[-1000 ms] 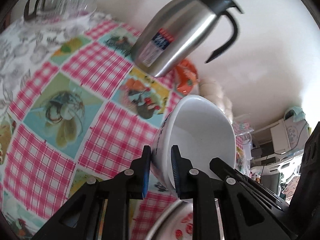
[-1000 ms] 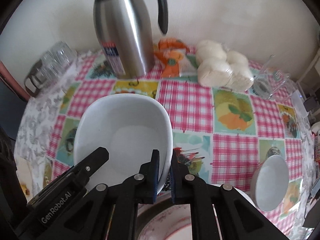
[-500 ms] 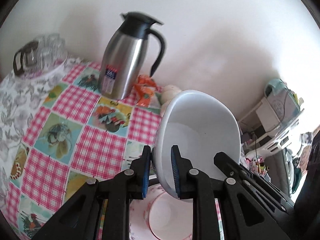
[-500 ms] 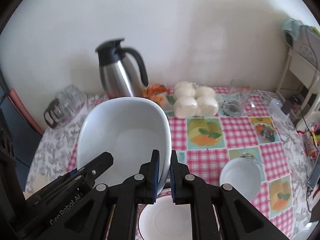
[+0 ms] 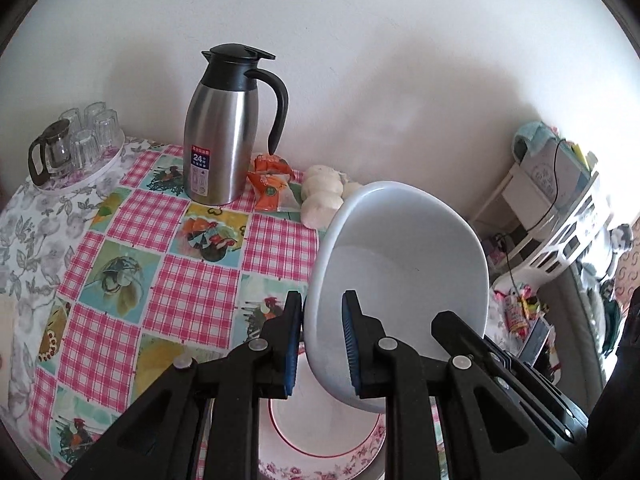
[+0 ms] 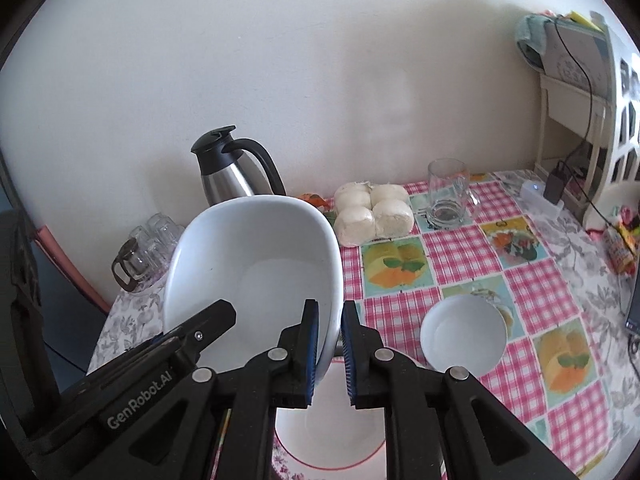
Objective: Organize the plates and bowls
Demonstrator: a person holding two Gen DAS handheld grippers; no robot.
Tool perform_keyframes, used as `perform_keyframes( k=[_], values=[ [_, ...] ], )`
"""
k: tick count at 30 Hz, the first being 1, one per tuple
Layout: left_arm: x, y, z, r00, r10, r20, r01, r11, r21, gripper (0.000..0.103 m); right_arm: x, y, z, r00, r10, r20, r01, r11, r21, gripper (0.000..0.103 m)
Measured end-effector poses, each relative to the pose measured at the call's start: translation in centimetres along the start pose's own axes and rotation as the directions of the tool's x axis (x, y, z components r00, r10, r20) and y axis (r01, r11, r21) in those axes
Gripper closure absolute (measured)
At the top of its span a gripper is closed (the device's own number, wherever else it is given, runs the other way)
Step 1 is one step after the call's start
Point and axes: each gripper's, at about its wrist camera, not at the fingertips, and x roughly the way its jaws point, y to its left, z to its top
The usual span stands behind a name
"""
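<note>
A large white bowl (image 5: 400,264) (image 6: 256,272) hangs tilted in the air above a floral plate with a red ring (image 5: 320,460) (image 6: 328,452). My left gripper (image 5: 320,340) is shut on the bowl's rim, one pad inside and one outside. On the opposite rim, my right gripper (image 6: 329,344) still pinches the wall while its jaws are opening slightly. A small white bowl (image 6: 464,332) sits on the checked tablecloth to the right of the plate.
A steel thermos jug (image 5: 220,136) stands at the back by the wall, with an orange snack packet (image 5: 272,184) and white buns (image 6: 372,212) beside it. A glass mug (image 6: 446,196) is at the back right, a tray of glasses (image 5: 76,144) at the back left.
Both grippers have raised the large bowl higher above the plate, and the table has dropped away in both views. The left view has rolled upright.
</note>
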Motion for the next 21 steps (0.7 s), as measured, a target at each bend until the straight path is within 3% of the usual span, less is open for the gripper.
perform_keyframes(
  k=[9, 21],
  values=[
    [0.1, -1.5, -2.0, 0.999, 0.042, -0.023, -0.041, 0.998, 0.052, 0.082, -1.0, -1.5, -1.5, 1.000, 0.010, -0.009, -0.010, 1.000, 0.026, 0.088],
    [0.4, -0.8, -3.7, 0.995, 0.074, -0.066, -0.071, 0.996, 0.048, 0.082, -0.5, -1.8, -3.2, 0.996, 0.051, -0.074, -0.049, 0.998, 0.026, 0.087]
  ],
)
